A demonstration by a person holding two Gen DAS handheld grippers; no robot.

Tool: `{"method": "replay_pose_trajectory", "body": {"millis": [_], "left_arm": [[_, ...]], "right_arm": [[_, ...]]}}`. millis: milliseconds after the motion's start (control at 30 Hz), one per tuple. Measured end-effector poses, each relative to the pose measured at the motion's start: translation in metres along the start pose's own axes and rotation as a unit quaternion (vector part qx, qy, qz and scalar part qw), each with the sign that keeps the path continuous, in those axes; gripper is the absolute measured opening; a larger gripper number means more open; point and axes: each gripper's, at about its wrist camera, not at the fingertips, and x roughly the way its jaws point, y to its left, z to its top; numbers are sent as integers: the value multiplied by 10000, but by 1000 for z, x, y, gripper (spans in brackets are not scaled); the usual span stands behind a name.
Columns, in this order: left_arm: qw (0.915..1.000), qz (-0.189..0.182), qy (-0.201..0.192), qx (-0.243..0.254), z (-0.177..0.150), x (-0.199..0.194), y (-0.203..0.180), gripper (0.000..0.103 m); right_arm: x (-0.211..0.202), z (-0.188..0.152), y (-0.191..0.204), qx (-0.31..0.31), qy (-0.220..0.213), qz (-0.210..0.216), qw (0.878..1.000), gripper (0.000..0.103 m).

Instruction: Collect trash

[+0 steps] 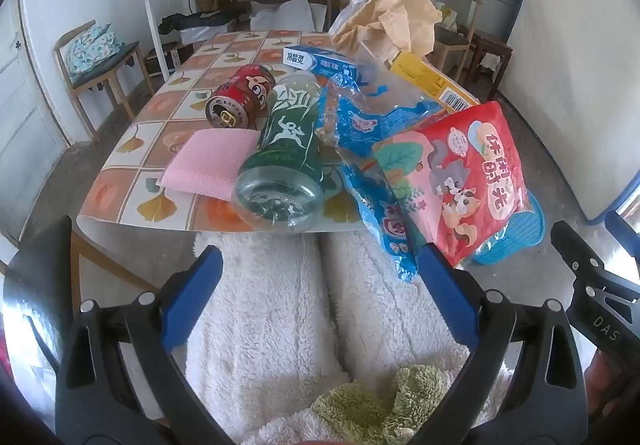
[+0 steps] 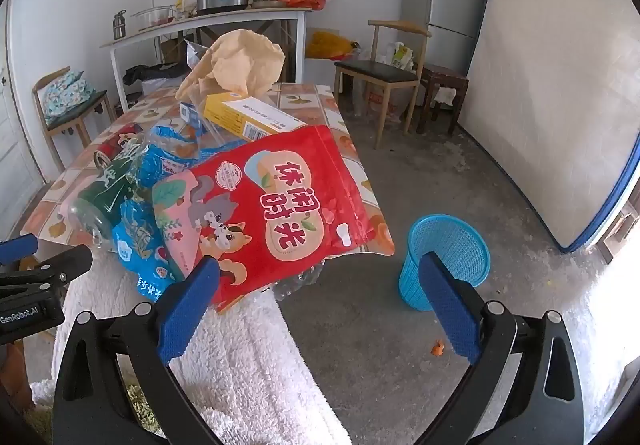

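1. My left gripper [image 1: 318, 273]: jaws wide apart, nothing between them, only the person's white fleece lap [image 1: 272, 325] below. It points down toward the near table [image 1: 132, 181] edge.
2. My right gripper [image 2: 318, 291]: jaws spread fully, empty. Its left pad sits in front of the red pouch's lower corner; I can't tell if it touches.
3. Bottle [image 1: 286, 153] lies on its side, long axis running near-to-far, base toward me and overhanging the near edge, neck end away.
4. Pink sponge [image 1: 212, 161] lies flat just left of the bottle, touching it.
5. Red pouch [image 2: 280, 205] lies tilted at the near right corner, long axis angled near-left to far-right, its lower end past the table edge over the lap.
6. Blue wrapper [image 1: 372, 125] is crumpled between bottle and pouch, its tail hanging off the near edge.
7. Red can [image 1: 240, 95] lies on its side behind the sponge, top facing me.
8. Blue box [image 1: 320, 63], yellow box [image 2: 252, 117] and crumpled brown paper [image 2: 236, 61] lie further back.
9. Blue bin [image 2: 444, 261] stands upright on the floor right of the table, apart from it, with bare floor around it.
10. The far half of the table is bare.
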Motion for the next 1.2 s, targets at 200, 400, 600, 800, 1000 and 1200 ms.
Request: {"method": "replay_pose_trajectory", "body": {"millis": [200, 400, 600, 800, 1000, 1200], "left_arm": [[10000, 8, -6, 12, 0, -2, -3, 94], [10000, -36, 23, -45, 0, 0, 0, 94], [10000, -53, 22, -52, 0, 0, 0, 94], [10000, -59, 26, -62, 0, 0, 0, 94], [10000, -61, 36, -57, 3, -1, 7, 94], [10000, -62, 48, -59, 3, 1, 9, 94]], "right_arm": [[1, 0, 1, -1, -15, -4, 10000, 97], [1, 1, 2, -1, -20, -2, 10000, 97], [2, 2, 3, -4, -29, 0, 10000, 97], [3, 2, 5, -2, -27, -4, 10000, 97], [2, 3, 6, 3, -10, -4, 10000, 97], [2, 4, 8, -1, -4, -8, 10000, 97]]}}
